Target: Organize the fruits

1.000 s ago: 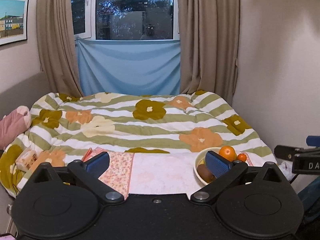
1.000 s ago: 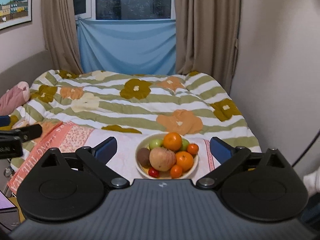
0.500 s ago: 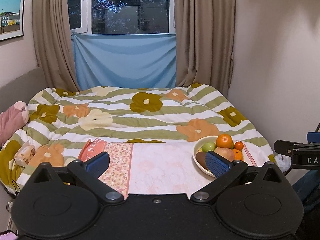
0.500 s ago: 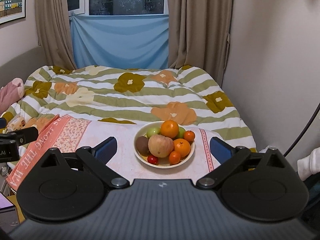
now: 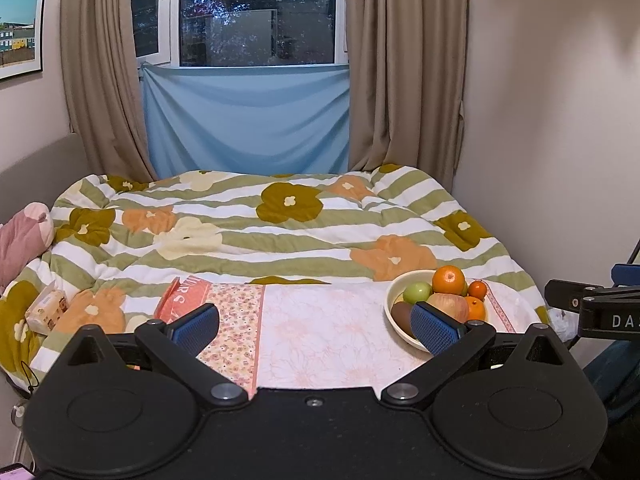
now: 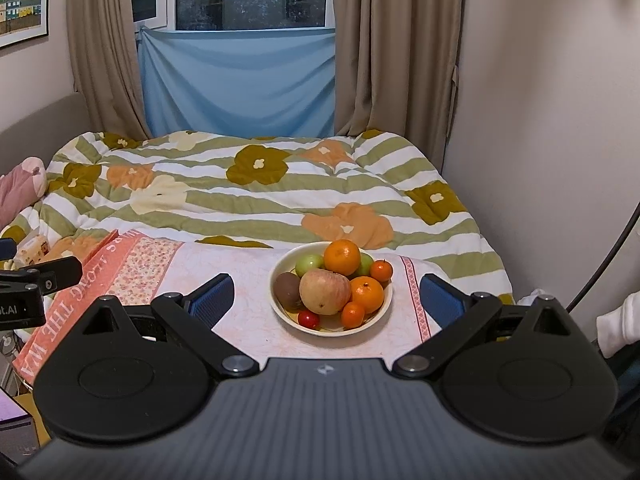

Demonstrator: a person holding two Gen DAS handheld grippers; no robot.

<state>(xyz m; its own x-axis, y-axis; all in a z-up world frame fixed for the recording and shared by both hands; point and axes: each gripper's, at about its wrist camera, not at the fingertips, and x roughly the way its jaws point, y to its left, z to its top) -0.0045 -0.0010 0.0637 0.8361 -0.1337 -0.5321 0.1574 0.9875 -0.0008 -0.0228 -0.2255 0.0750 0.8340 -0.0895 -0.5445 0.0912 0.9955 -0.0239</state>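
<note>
A cream bowl of fruit stands on a pale pink floral cloth spread over the near part of the surface, in front of a bed with a green-striped flowered duvet. In the bowl, a large orange tops the pile; below it lie a reddish-yellow apple, a brown kiwi, a green apple, several small tangerines and a red cherry tomato at the near rim.

The right gripper hovers in front of the bowl with its blue-padded fingers spread wide and empty; in the right wrist view the bowl appears between them.

The left gripper is likewise spread wide and holds nothing. It faces the bare cloth to the left of the bowl, and its right finger overlaps the bowl's near rim in that view.

A tissue pack lies on the duvet at far left. Beige curtains and a blue sheet hang below the window.
</note>
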